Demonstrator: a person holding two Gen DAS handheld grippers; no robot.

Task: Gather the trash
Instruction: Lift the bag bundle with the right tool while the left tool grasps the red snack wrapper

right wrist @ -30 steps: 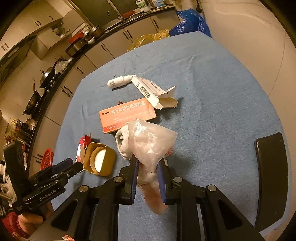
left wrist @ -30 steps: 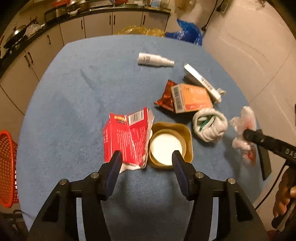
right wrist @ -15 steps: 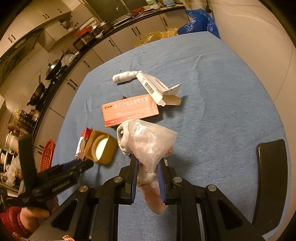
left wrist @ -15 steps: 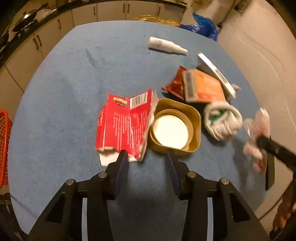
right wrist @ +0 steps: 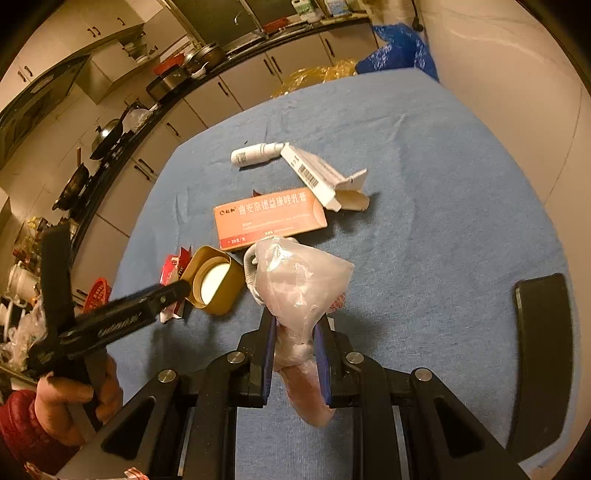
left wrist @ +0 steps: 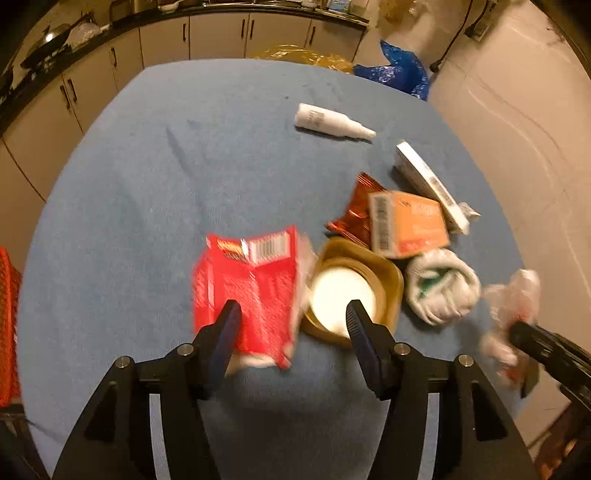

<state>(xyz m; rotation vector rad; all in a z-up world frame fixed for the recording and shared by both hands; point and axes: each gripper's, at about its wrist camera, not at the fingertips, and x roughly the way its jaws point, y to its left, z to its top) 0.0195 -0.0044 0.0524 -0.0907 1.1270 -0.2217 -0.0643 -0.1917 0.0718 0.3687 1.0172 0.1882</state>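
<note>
A blue-clothed table (left wrist: 155, 173) holds scattered trash. My left gripper (left wrist: 291, 317) is open just above the near end of a torn red wrapper (left wrist: 251, 284), with the gold tin (left wrist: 354, 291) by its right finger. My right gripper (right wrist: 294, 328) is shut on a crumpled clear plastic bag (right wrist: 299, 280), held above the cloth. An orange box (right wrist: 269, 218), a white carton (right wrist: 321, 177), a white spray bottle (left wrist: 332, 122), a rolled white cloth (left wrist: 439, 291) and a brown foil packet (left wrist: 354, 214) lie nearby.
A red basket (left wrist: 7, 325) stands off the table's left edge. A black flat object (right wrist: 539, 347) lies at the table's right edge. Kitchen cabinets (left wrist: 221, 33) run behind, with yellow and blue bags (left wrist: 399, 70) on the floor.
My left gripper has opened wider and moved forward over the red wrapper's near end. My right gripper still holds the plastic bag, with little movement.
</note>
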